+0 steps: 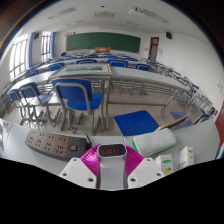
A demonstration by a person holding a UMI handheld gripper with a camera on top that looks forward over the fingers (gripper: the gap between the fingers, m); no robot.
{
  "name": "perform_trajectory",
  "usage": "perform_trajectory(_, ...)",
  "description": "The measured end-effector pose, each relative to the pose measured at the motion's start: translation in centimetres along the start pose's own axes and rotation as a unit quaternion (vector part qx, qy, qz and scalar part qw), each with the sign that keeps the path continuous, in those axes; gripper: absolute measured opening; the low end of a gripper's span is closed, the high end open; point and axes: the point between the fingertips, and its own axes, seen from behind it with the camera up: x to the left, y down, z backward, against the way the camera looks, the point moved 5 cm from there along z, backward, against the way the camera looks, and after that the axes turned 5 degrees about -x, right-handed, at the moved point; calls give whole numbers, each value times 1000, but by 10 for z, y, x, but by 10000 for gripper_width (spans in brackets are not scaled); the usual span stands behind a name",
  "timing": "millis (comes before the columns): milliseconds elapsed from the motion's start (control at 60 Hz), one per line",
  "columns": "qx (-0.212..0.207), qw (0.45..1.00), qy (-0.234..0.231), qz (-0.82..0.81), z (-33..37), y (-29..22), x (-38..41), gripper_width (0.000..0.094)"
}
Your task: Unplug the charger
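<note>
**Clerk:** Classroom, rows of blue chairs [82, 97] and long desks [140, 85], green chalkboard [103, 42] on the far wall. Item one?

**Keeper:** Charger [112, 150], small dark block with a red lit readout. Location: between the two fingertips of the gripper [112, 158], the pink pads [96, 160] close against its sides. Both fingers appear to press on it, so I judge the tongs closed on the charger, held this way to pull it free.

**Clerk:** Plugged into what?

**Keeper:** Cannot tell; the socket is hidden beneath it. A grey power strip [55, 146] lies just beside, to the left, on the near tabletop [25, 150]. Likely the same run of outlets, but that is a guess.

**Clerk:** Surroundings?

**Keeper:** White box-like object [155, 144] just right of the fingers; blue sheet [135, 123] beyond it.

**Clerk:** Status?

**Keeper:** Grip seemingly made, pull not yet done. A straight draw suits best; the strip may lift with it.
</note>
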Motion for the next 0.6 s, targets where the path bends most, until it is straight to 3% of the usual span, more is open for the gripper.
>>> perform_trajectory(150,32,999,-20,3,-9,19,8,457)
perform_trajectory(267,5,1000,-15,18,2,14,7,871)
perform_trajectory(300,-8,1000,-15,23,9,17,10,836)
perform_trajectory(600,-66,998,-7,12,141,-3,34,850)
